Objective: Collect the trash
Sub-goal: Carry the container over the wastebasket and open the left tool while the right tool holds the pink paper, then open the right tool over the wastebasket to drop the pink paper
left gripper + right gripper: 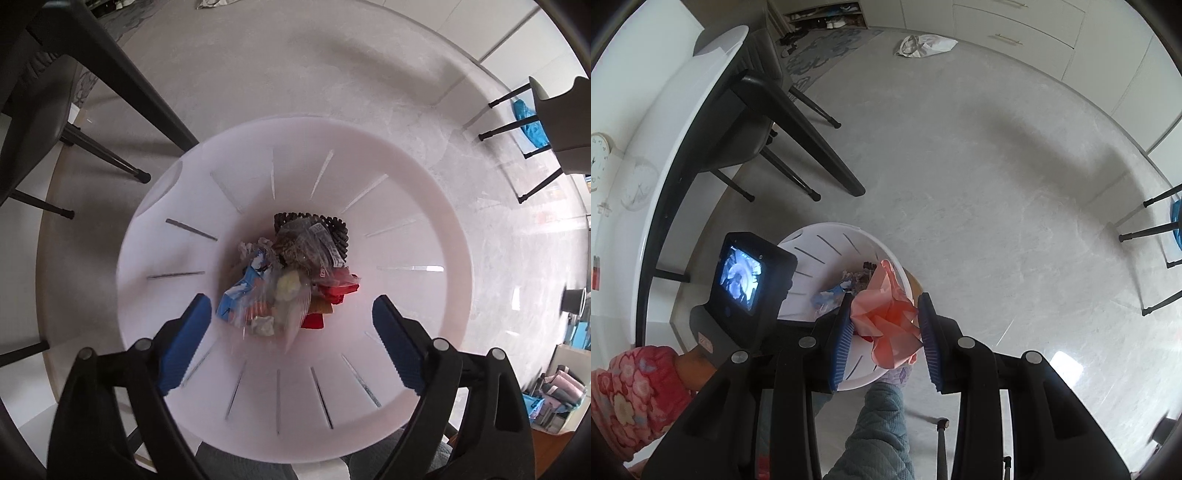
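I look straight down into a white slotted bin [406,221] standing on the floor. At its bottom lies a pile of trash [314,251]: wrappers in blue, red and clear plastic and a black mesh piece. My left gripper [291,301] hangs open above the pile, and a blurred clear plastic bag [295,317] lies below the gap, touching neither blue pad. My right gripper [885,299] is shut on a crumpled pink plastic bag [886,321], held over the bin's [827,251] near rim. The left tool's camera screen [742,273] shows beside it.
A black table leg [812,144] and chair legs [790,177] stand left of the bin. More thin chair legs [1148,229] are at the right. A white bag [925,45] lies on the floor by the far cabinets. A floral sleeve [631,387] and a quilted trouser leg [871,435] are near.
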`<state>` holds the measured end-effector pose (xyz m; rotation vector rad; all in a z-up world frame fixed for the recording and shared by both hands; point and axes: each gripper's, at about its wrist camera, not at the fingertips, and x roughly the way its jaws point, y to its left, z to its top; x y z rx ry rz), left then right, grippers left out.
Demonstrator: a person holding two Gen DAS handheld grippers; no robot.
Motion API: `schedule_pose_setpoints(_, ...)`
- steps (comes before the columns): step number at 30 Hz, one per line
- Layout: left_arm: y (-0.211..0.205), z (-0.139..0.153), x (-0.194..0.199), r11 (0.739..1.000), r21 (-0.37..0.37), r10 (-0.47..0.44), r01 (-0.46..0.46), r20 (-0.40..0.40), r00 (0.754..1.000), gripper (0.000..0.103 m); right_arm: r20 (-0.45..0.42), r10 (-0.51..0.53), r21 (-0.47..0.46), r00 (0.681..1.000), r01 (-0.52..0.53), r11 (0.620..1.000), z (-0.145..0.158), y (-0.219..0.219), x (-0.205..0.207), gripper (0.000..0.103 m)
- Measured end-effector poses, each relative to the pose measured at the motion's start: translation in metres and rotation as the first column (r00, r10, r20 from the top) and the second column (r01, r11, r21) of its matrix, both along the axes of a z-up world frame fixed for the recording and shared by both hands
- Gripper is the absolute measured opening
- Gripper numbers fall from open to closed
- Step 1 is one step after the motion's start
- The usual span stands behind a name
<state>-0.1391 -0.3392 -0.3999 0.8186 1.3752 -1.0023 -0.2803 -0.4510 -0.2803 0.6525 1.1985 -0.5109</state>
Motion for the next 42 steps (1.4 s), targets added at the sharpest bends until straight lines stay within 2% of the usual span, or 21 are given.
schedule_pose_setpoints(2, 0.002, 0.011, -0.002, 1.000, -0.007, -0.001, 0.001, 0.000, 1.000, 0.085, 0.003, -0.004, -0.004, 1.000, 0.004, 1.000, 0.001, 0.000, -0.003, 0.035)
schedule_pose_setpoints(5, 0.009, 0.045, -0.005, 0.999, -0.054, 0.008, -0.007, 0.015, 1.000, 0.085, 0.005, -0.010, -0.011, 1.000, 0.010, 1.000, 0.002, -0.003, -0.005, 0.035)
schedule_pose_setpoints(7, 0.014, 0.074, -0.007, 0.995, -0.094, 0.014, -0.012, 0.026, 1.000, 0.085, 0.006, -0.008, -0.014, 1.000, 0.009, 1.000, 0.004, -0.004, -0.007, 0.035)
schedule_pose_setpoints(8, 0.020, 0.099, -0.009, 0.991, -0.129, 0.022, -0.018, 0.034, 0.999, 0.086, 0.008, -0.008, -0.013, 1.000, 0.008, 1.000, 0.003, -0.004, -0.008, 0.035)
schedule_pose_setpoints(11, 0.032, 0.150, -0.011, 0.978, -0.206, 0.051, -0.039, 0.052, 0.997, 0.092, 0.006, 0.009, -0.012, 1.000, -0.009, 1.000, -0.001, -0.003, -0.006, 0.035)
schedule_pose_setpoints(13, 0.043, 0.188, -0.012, 0.966, -0.254, 0.061, -0.042, 0.069, 0.996, 0.094, 0.008, 0.019, 0.005, 1.000, -0.019, 1.000, -0.008, -0.001, -0.003, 0.035)
schedule_pose_setpoints(16, 0.056, 0.229, -0.013, 0.953, -0.301, 0.076, -0.040, 0.110, 0.991, 0.095, 0.013, 0.055, 0.045, 0.998, -0.056, 0.997, -0.029, 0.007, 0.010, 0.036)
schedule_pose_setpoints(19, 0.067, 0.255, -0.013, 0.949, -0.312, 0.099, -0.051, 0.139, 0.985, 0.095, 0.013, 0.097, 0.092, 0.995, -0.098, 0.991, -0.056, 0.021, 0.026, 0.036)
schedule_pose_setpoints(24, 0.084, 0.272, -0.007, 0.946, -0.312, 0.152, -0.091, 0.177, 0.972, 0.095, 0.013, 0.169, 0.162, 0.986, -0.168, 0.972, -0.101, 0.053, 0.053, 0.038)
schedule_pose_setpoints(26, 0.088, 0.274, -0.005, 0.948, -0.300, 0.169, -0.105, 0.197, 0.966, 0.095, 0.012, 0.187, 0.180, 0.982, -0.187, 0.966, -0.113, 0.065, 0.061, 0.056)
schedule_pose_setpoints(27, 0.091, 0.273, -0.004, 0.950, -0.292, 0.176, -0.113, 0.199, 0.964, 0.095, -0.002, 0.198, 0.177, 0.980, -0.194, 0.965, -0.118, 0.071, 0.065, 0.073)
schedule_pose_setpoints(28, 0.092, 0.273, -0.003, 0.951, -0.284, 0.182, -0.120, 0.200, 0.963, 0.095, -0.015, 0.207, 0.166, 0.978, -0.202, 0.965, -0.121, 0.076, 0.068, 0.084)
schedule_pose_setpoints(30, 0.097, 0.271, 0.001, 0.953, -0.268, 0.196, -0.139, 0.200, 0.960, 0.095, -0.053, 0.232, 0.151, 0.971, -0.222, 0.963, -0.124, 0.087, 0.073, 0.092)
schedule_pose_setpoints(36, 0.106, 0.271, 0.011, 0.947, -0.261, 0.240, -0.186, 0.192, 0.952, 0.095, -0.078, 0.238, 0.126, 0.968, -0.227, 0.966, -0.104, 0.094, 0.073, 0.096)
schedule_pose_setpoints(42, 0.115, 0.287, 0.017, 0.936, -0.288, 0.264, -0.202, 0.197, 0.944, 0.095, -0.094, 0.214, 0.063, 0.972, -0.209, 0.976, -0.056, 0.087, 0.070, 0.097)
